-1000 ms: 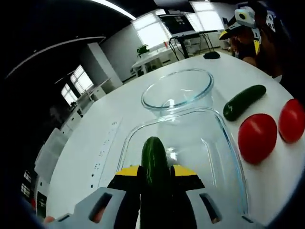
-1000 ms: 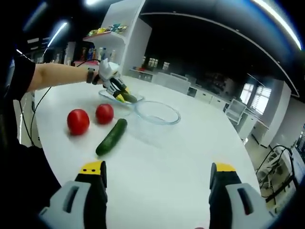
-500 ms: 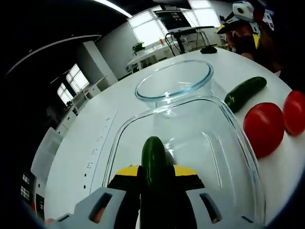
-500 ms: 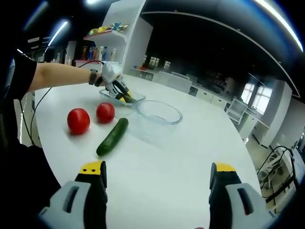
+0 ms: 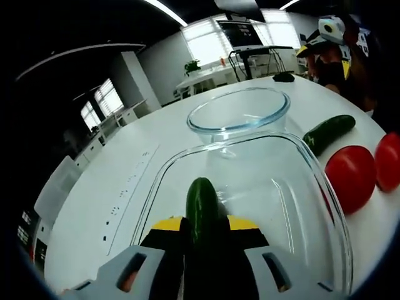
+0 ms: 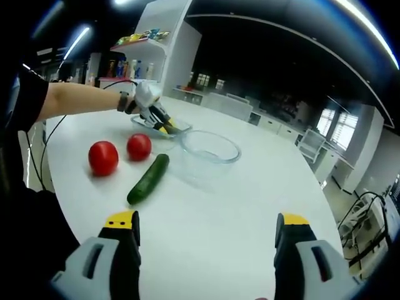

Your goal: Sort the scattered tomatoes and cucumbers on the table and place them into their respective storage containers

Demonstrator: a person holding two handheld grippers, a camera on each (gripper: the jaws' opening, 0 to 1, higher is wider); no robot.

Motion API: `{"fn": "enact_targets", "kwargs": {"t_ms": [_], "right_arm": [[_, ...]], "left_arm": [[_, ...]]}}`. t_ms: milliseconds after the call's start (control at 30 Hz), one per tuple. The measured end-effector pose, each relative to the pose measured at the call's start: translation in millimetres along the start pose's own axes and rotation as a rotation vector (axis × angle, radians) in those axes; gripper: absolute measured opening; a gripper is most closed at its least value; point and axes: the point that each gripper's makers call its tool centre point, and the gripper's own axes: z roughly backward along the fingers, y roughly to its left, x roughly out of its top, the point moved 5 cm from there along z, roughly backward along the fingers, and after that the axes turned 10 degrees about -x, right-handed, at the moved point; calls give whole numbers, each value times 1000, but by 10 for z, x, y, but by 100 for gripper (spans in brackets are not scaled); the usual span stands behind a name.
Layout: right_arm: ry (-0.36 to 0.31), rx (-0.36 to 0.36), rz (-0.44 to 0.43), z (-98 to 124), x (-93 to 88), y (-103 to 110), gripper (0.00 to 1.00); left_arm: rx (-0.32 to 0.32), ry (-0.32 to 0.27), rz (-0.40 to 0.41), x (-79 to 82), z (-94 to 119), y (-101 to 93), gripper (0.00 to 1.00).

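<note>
My left gripper [image 5: 203, 226] is shut on a dark green cucumber [image 5: 202, 206], which reaches over the rectangular glass dish [image 5: 312, 187]. In the right gripper view that left gripper [image 6: 164, 128] sits at the same dish [image 6: 140, 125]. A second cucumber [image 5: 328, 133] [image 6: 148, 178] lies loose on the white table. Two tomatoes [image 5: 350, 177] [image 5: 388, 161] rest beside it, also seen as tomatoes [image 6: 103, 157] [image 6: 139, 147]. A round glass bowl [image 5: 239, 114] [image 6: 210, 147] stands empty behind the dish. My right gripper [image 6: 206, 240] hangs open above bare table, far from everything.
A person's arm [image 6: 75, 100] stretches across the table to the left gripper. The white table [image 6: 250, 206] has free room toward its near and right side. Desks and windows [image 5: 206, 37] fill the background. A dark object [image 5: 283, 76] lies at the table's far end.
The left gripper with its cucumber has gone lower and further over the rectangular dish. The right gripper has stayed in place, open.
</note>
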Motion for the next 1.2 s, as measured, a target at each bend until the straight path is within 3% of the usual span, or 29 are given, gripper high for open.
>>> {"fn": "enact_targets", "kwargs": {"t_ms": [467, 800, 1000, 1100, 1200], "right_arm": [[-9, -1, 4, 49, 14, -15, 84], [-15, 2, 0, 64, 4, 2, 84], [-15, 4, 0, 68, -2, 15, 84], [-18, 7, -2, 68, 2, 22, 84], [-16, 8, 0, 51, -1, 28, 84]], "left_arm": [[18, -31, 39, -11, 11, 107, 25], [54, -166, 120, 109, 268, 296, 26], [117, -273, 169, 321, 549, 304, 28], [129, -293, 162, 404, 713, 196, 31], [102, -356, 193, 458, 898, 13, 33]]}}
